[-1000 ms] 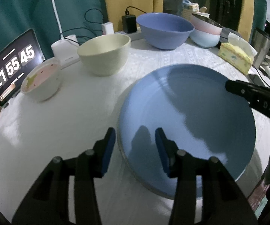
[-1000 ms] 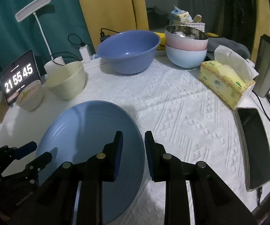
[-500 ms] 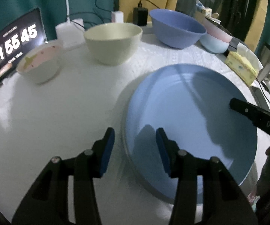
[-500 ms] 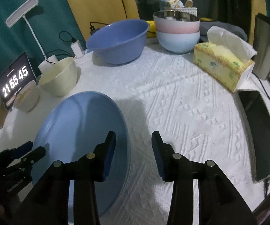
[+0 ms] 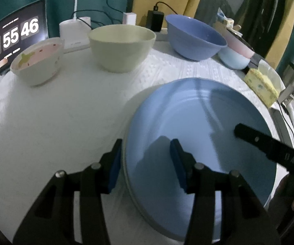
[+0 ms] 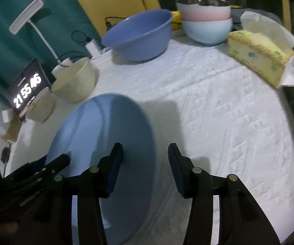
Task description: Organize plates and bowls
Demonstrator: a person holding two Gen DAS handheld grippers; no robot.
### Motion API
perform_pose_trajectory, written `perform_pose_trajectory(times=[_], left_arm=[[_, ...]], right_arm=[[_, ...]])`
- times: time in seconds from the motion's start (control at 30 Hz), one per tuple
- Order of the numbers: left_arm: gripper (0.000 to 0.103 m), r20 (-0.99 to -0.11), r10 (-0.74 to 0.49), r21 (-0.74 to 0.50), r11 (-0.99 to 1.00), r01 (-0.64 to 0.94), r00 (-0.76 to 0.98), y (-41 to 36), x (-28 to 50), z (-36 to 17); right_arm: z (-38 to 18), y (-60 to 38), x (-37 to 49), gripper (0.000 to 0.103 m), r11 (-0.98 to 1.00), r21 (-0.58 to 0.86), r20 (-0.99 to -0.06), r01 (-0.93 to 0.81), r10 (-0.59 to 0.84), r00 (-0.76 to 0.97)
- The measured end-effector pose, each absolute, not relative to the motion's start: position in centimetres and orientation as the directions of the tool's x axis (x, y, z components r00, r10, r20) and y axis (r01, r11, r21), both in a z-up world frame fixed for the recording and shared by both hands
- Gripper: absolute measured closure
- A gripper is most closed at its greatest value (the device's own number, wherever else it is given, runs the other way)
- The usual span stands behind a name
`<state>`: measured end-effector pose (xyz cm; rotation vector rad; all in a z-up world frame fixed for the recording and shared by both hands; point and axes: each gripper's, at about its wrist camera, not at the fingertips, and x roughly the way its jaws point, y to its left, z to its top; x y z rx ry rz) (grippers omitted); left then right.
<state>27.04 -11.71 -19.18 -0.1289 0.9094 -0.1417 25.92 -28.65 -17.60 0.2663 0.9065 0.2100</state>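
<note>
Since second ago, our right gripper (image 6: 145,163) spread wide, straddling right rim of blue plate (image 6: 106,134); left gripper (image 5: 145,159) likewise agape over left rim (plate flat on table). We judge two-handed lift next.

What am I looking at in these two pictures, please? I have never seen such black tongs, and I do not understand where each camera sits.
No robot here: a person holds a two-finger tool in each hand, with a fisheye camera on each looking along its fingers. One picture is from the left hand-held gripper, one from the right hand-held gripper. Both are open and hold nothing; each straddles the rim of the large blue plate on the white tablecloth. Behind stand a cream bowl, a blue bowl, a small patterned bowl, stacked pink and pale blue bowls, a tissue box and a clock display.
</note>
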Motion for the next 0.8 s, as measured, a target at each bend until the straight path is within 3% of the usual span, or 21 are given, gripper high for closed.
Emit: perform_pose_trajectory(times=[0.13, 0.8], left_arm=[[0.054, -0.769, -0.173, -0.155, 0.984, 0.083, 0.615, -11.9, 27.0, -19.2], [0.057, -0.753, -0.210, -0.187, 0.977, 0.103, 0.624, -9.1, 26.0, -18.4]], right_arm=[[-17.5, -28.1, 25.8, 0.050, 0.953, 0.295, -0.747, -0.064, 0.272, 0.606], [-16.2, -26.0, 24.7, 0.052, 0.964, 0.256, -0.741, -0.069, 0.242, 0.626]])
